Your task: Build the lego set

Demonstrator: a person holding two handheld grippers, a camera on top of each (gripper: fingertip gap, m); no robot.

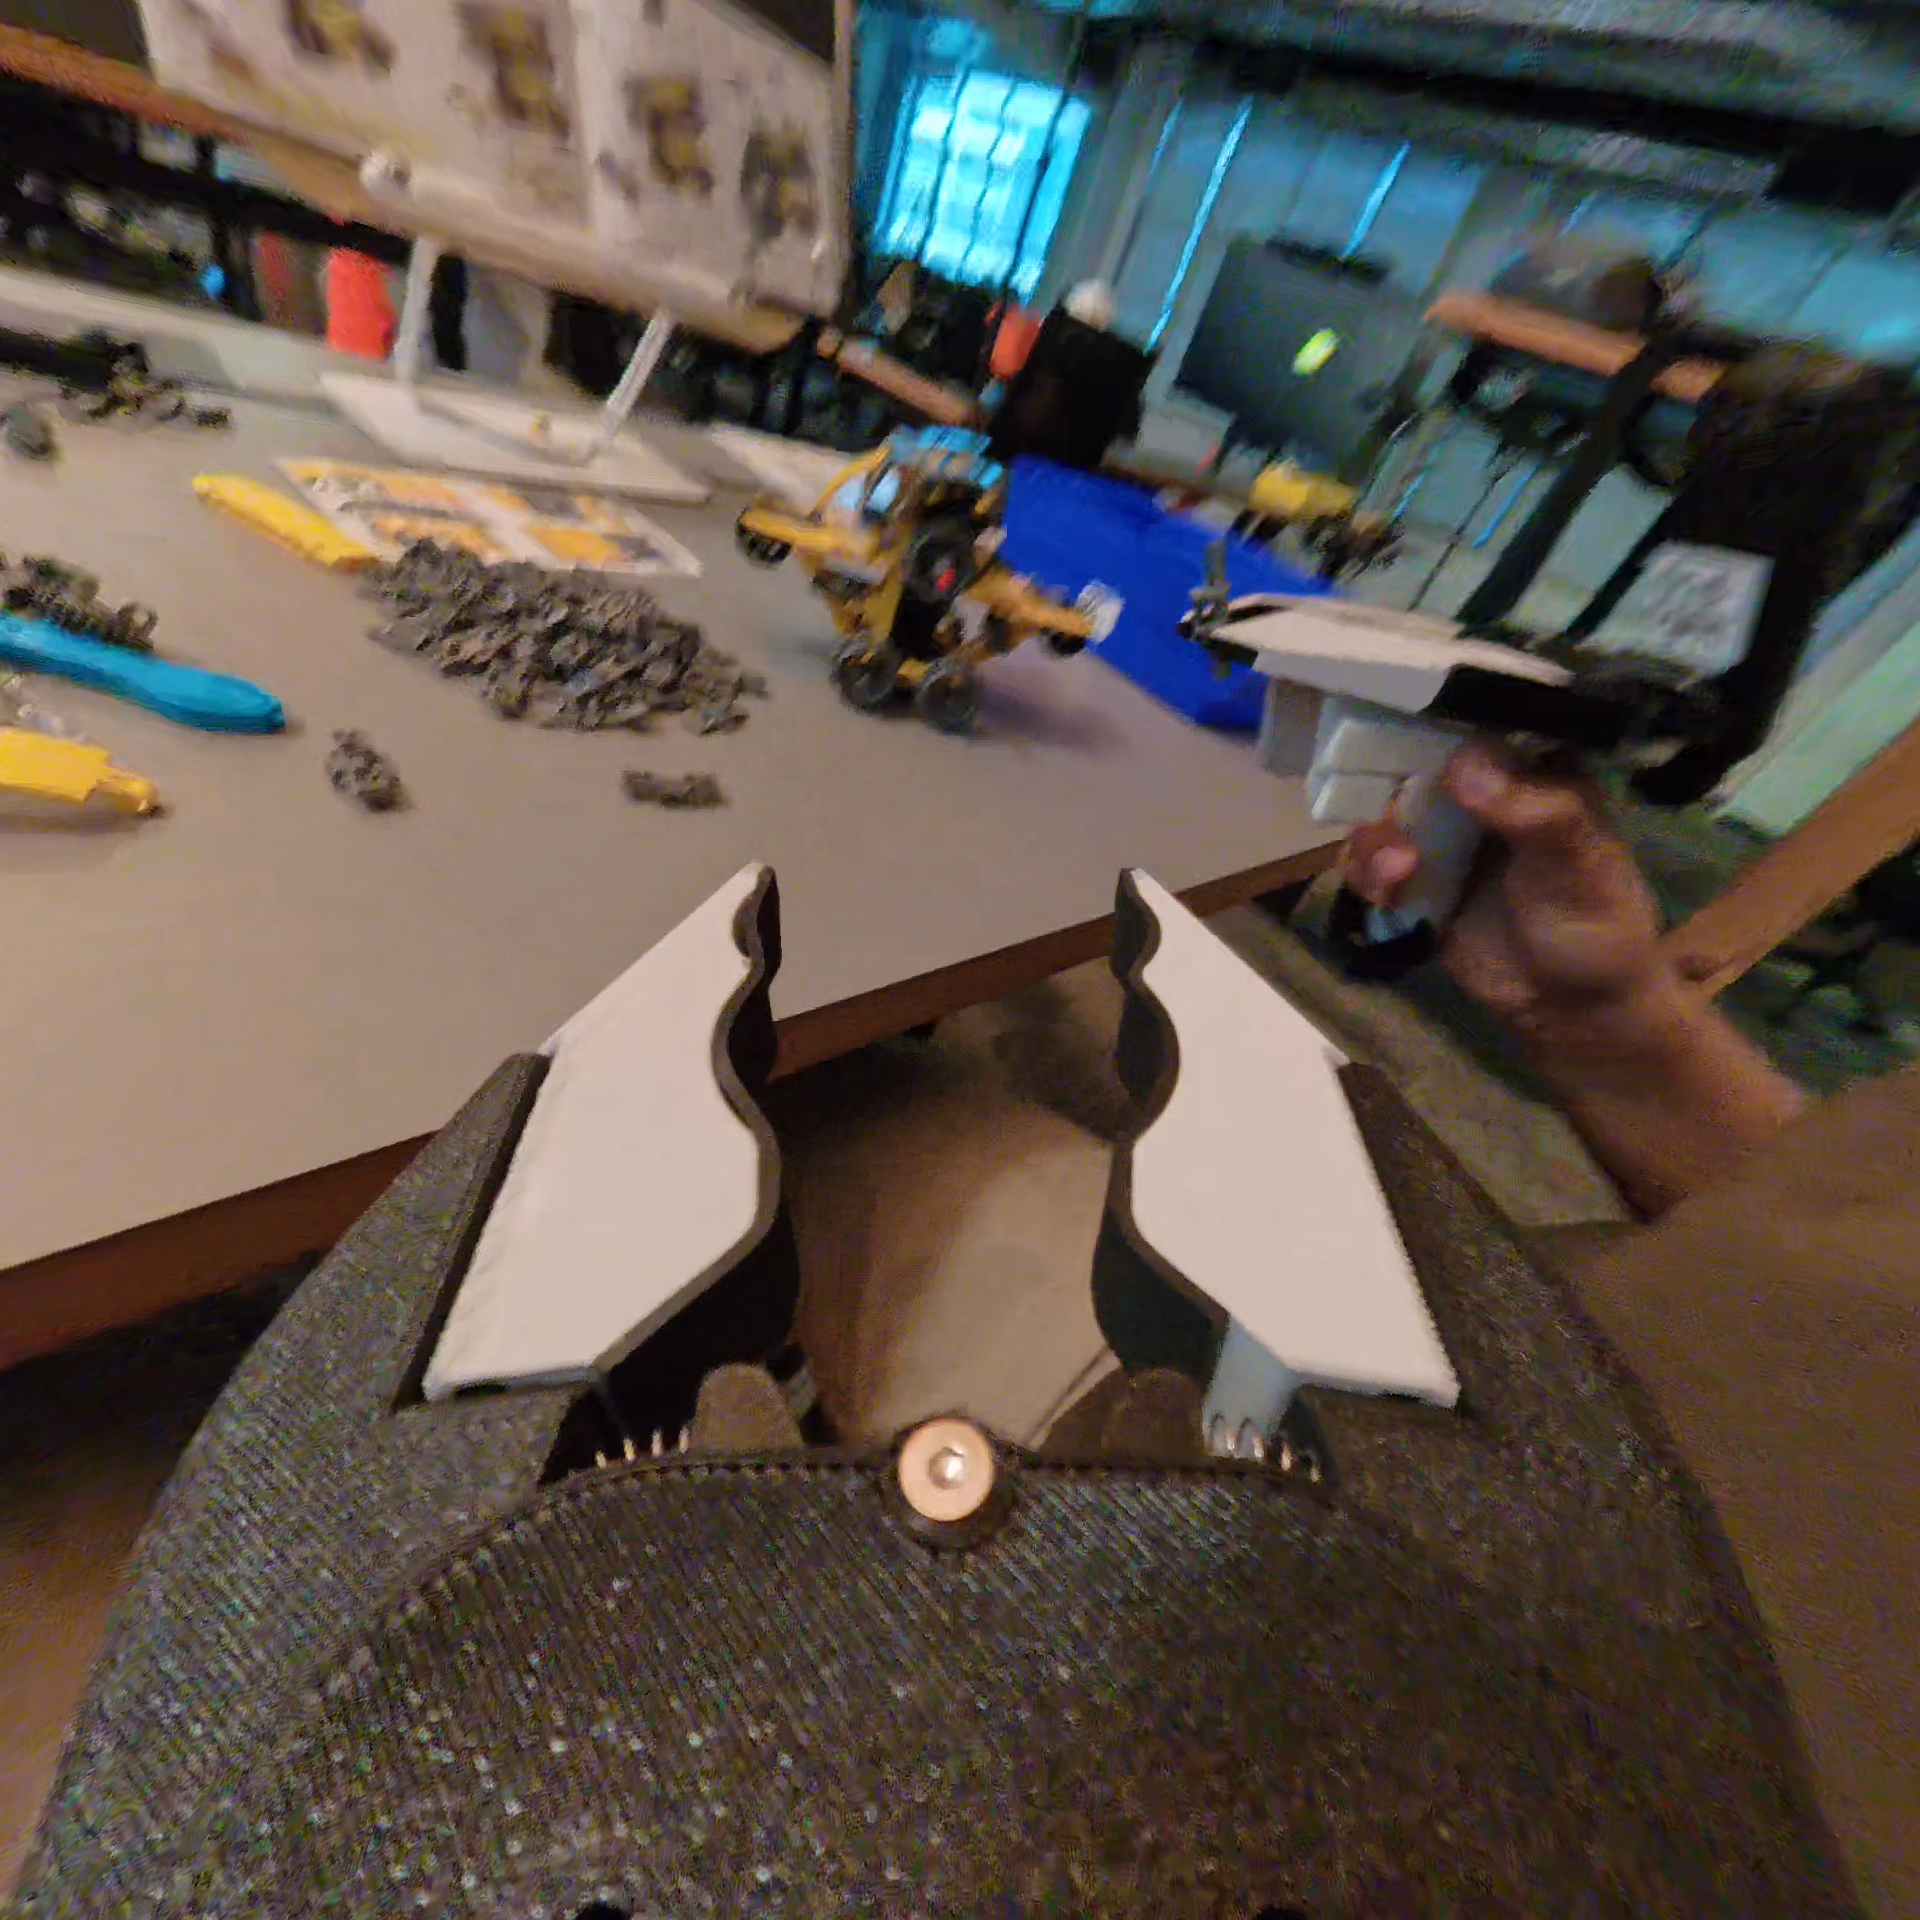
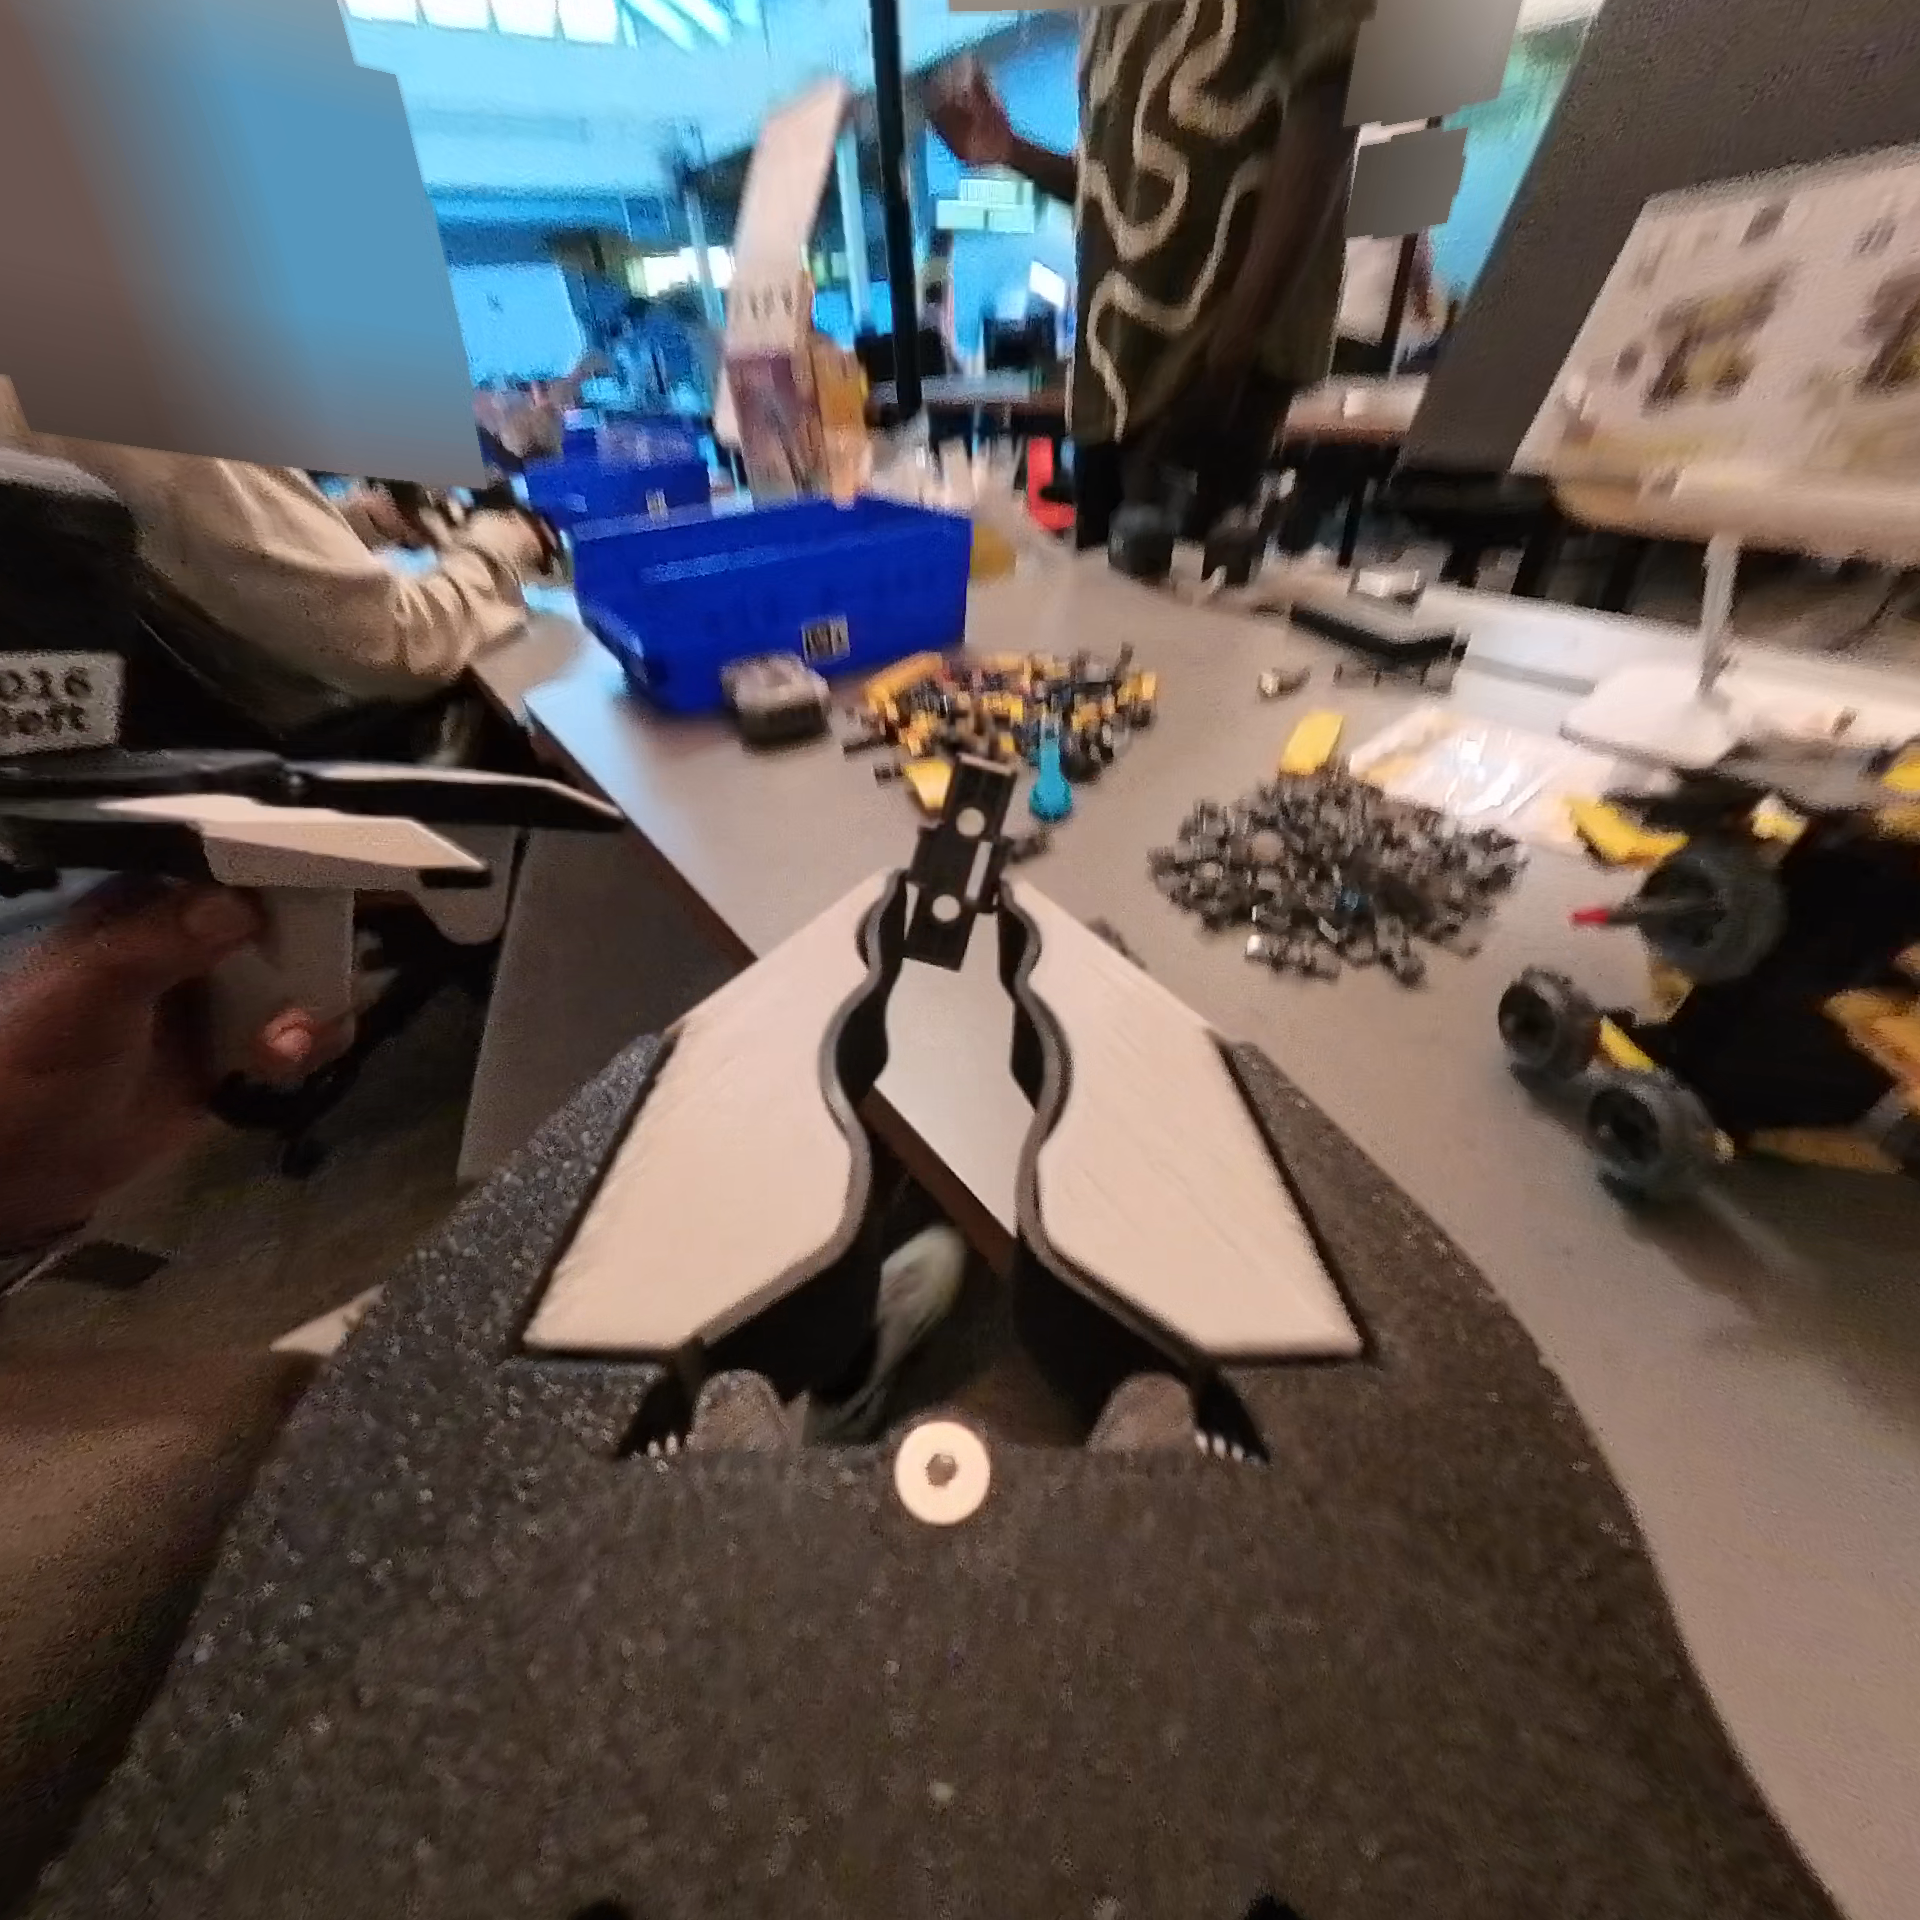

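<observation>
My left gripper is open and empty, held over the front edge of the grey table. My right gripper is shut on a black toy beam with holes that sticks up from its tips. It hovers above the table's near edge. The right gripper also shows in the left wrist view, held by a hand, with a small dark piece at its tips. The left gripper shows at the left of the right wrist view. A yellow and black toy vehicle stands on the table; it also shows in the right wrist view.
A heap of small dark parts lies mid-table, and a yellow and black heap lies farther off. Blue bins, an instruction sheet, a tilted board on a stand, and yellow and blue bags lie around. People are at the far side.
</observation>
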